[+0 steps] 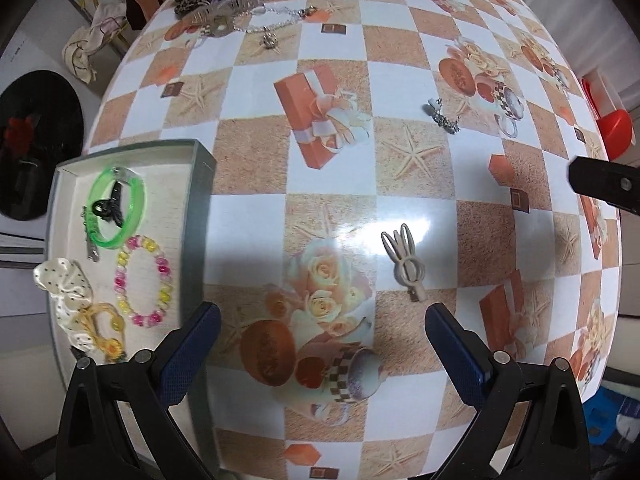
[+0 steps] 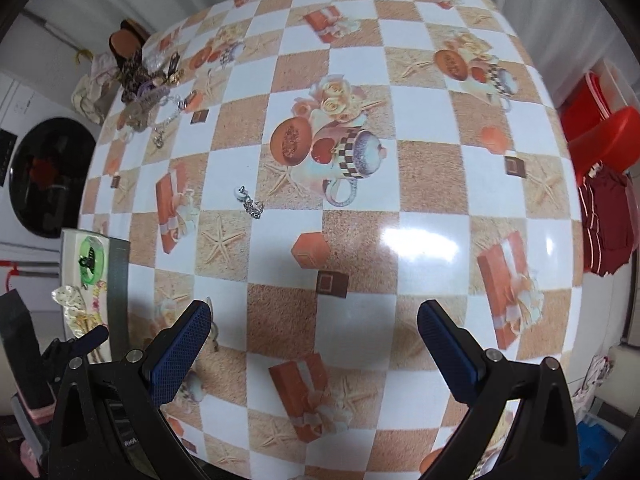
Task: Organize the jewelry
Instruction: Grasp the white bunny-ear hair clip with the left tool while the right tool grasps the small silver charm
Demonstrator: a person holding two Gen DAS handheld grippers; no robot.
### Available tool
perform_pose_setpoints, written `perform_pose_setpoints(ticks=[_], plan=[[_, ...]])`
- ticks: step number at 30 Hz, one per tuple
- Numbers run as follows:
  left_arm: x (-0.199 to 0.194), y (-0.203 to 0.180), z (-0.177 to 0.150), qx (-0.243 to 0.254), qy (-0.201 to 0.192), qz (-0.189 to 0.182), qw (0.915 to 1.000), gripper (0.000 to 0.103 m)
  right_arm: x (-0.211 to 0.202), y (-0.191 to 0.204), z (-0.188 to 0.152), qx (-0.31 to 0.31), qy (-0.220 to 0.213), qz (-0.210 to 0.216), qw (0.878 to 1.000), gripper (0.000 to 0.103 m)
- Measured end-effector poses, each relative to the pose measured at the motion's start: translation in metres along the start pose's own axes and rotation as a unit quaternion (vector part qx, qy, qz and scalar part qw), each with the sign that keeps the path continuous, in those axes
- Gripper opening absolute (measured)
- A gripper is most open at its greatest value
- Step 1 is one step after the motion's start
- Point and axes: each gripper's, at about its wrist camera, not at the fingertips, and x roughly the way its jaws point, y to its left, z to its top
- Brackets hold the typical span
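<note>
**A:** Closest thing in the left view is the left gripper (image 1: 322,336), blue pads spread wide, nothing between them, hanging over the checkered tablecloth (image 1: 248,220). Just past its right finger lies a beige hair clip (image 1: 404,264), flat on the cloth, not touched.

**B:** Same deal on the right? Right gripper (image 2: 314,334) looks wide open and empty too, over a white square.

**A:** Yep, both empty. Left of the left gripper sits the grey box (image 1: 200,184), right at the table edge. Inside: a polka-dot scrunchie (image 1: 68,292) hanging over the near rim, a yellow hair tie (image 1: 106,332) beside it, a pink-and-yellow bead bracelet (image 1: 144,282), then a green bangle (image 1: 116,208) with a black claw clip (image 1: 106,206) lying in its ring.

**B:** I can see that box from the right view too, at the far left (image 2: 118,280). Further out, mid-table, there's 1 small silver chain piece (image 2: 250,202) with a white bead, by itself.

**A:** Got it (image 1: 442,116). Farthest off, at the back left corner, is the unsorted pile (image 1: 224,4): leopard-print scrunchie, a big clear claw clip, a crystal bracelet, some small metal bits. Too tangled to tell more.

**B:** Same pile here (image 2: 148,84).
</note>
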Motion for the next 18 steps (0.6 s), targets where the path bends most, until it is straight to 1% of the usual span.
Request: perform_pose_setpoints(ticks=[4, 6, 8, 10, 12, 14, 15, 16, 17, 18], plan=[[0.01, -0.006, 0.0, -0.008, 0.001, -0.01, 0.9999, 0.103, 0.012, 0.008, 0.008, -0.02, 0.007, -0.003, 1.0, 0.099], [0.014, -0.01, 0.0, -0.012, 0.001, -0.014, 0.9998, 0.103, 0.018, 0.011, 0.013, -0.031, 0.008, -0.004, 0.999, 0.094], [0.017, -0.012, 0.001, -0.016, -0.001, -0.016, 0.9997, 0.102, 0.024, 0.015, 0.017, -0.039, 0.009, -0.005, 0.999, 0.092], [0.021, -0.017, 0.003, -0.018, -0.002, -0.016, 0.9997, 0.093, 0.03, 0.019, 0.023, -0.047, 0.009, -0.003, 0.999, 0.087], [0.026, -0.021, 0.005, -0.021, 0.001, -0.019, 0.9996, 0.093, 0.035, 0.023, 0.03, -0.058, 0.007, -0.005, 0.998, 0.08], [0.028, -0.024, 0.005, -0.023, -0.002, -0.021, 0.9995, 0.091, 0.041, 0.027, 0.036, -0.067, 0.008, -0.004, 0.998, 0.076], [0.029, -0.025, 0.005, -0.023, -0.003, -0.02, 0.9995, 0.087, 0.044, 0.029, 0.039, -0.071, 0.008, -0.003, 0.997, 0.075], [0.031, -0.027, 0.005, -0.023, -0.003, -0.018, 0.9996, 0.079, 0.047, 0.031, 0.042, -0.075, 0.008, -0.002, 0.997, 0.074], [0.035, -0.027, 0.006, -0.023, 0.001, -0.019, 0.9995, 0.077, 0.049, 0.033, 0.043, -0.079, 0.006, -0.001, 0.997, 0.073], [0.037, -0.029, 0.006, -0.026, 0.002, -0.019, 0.9995, 0.077, 0.052, 0.035, 0.046, -0.084, 0.005, 0.002, 0.996, 0.071]])
